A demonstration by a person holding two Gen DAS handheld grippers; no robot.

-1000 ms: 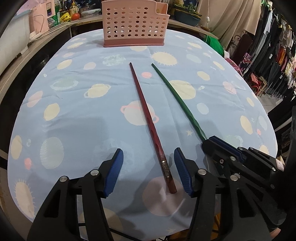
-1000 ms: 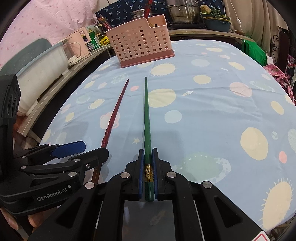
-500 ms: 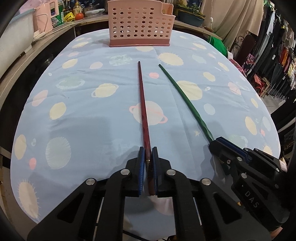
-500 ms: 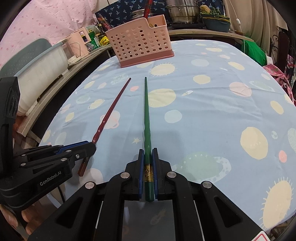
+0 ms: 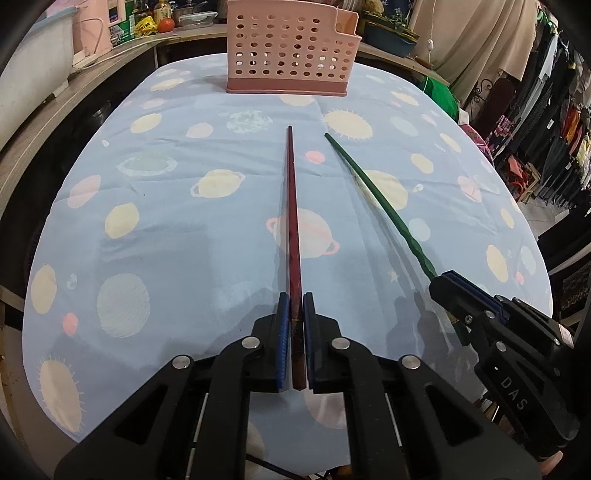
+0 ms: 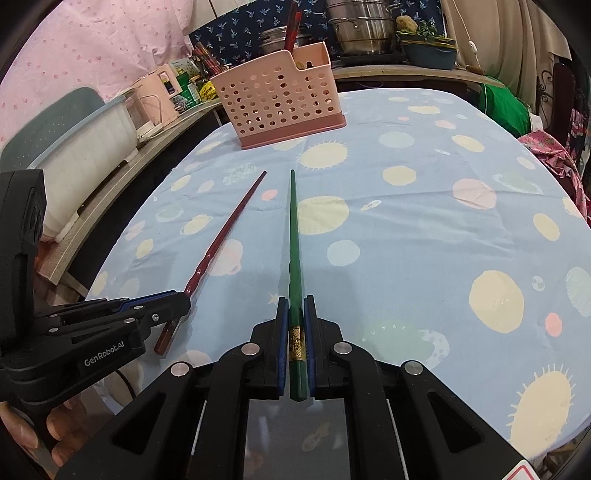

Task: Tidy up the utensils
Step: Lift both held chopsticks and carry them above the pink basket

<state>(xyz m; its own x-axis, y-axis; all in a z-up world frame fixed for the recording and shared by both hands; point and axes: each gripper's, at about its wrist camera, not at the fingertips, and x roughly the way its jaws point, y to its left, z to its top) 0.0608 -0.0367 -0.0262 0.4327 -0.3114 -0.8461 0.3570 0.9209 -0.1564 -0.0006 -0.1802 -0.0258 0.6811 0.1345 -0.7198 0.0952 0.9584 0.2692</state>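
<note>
The left tool [image 5: 294, 325] is clamped on the thick end of the red chopstick [image 5: 293, 221]. The stick runs straight ahead from the jaws along the counter [image 5: 166, 240], thin tip toward the basket [image 5: 291, 48]. In the right wrist view a short butt of it sticks out behind the pads; whether the shaft lies on the cloth or is just off it I cannot tell.

Just to the right, the right tool [image 6: 295, 321] is closed on the green chopstick [image 6: 294, 236] at its gold band, also by the thick end. This stick too points forward. The two tips lie near each other, while the held ends are well apart, so the sticks converge toward the basket.

What the coming move turns on: the basket stands beyond both tips, well apart from them, at the counter's far edge. It is dead ahead of the left tool and ahead and slightly left of the right one. Both sticks are long, so each would likely have to be tipped tip-down to enter from above. The left tool seems slightly better aligned.

The basket's inside is mostly hidden. A red stick-like thing [image 6: 291, 26] seems to rise from it or behind it. How it is divided cannot be made out.
</note>
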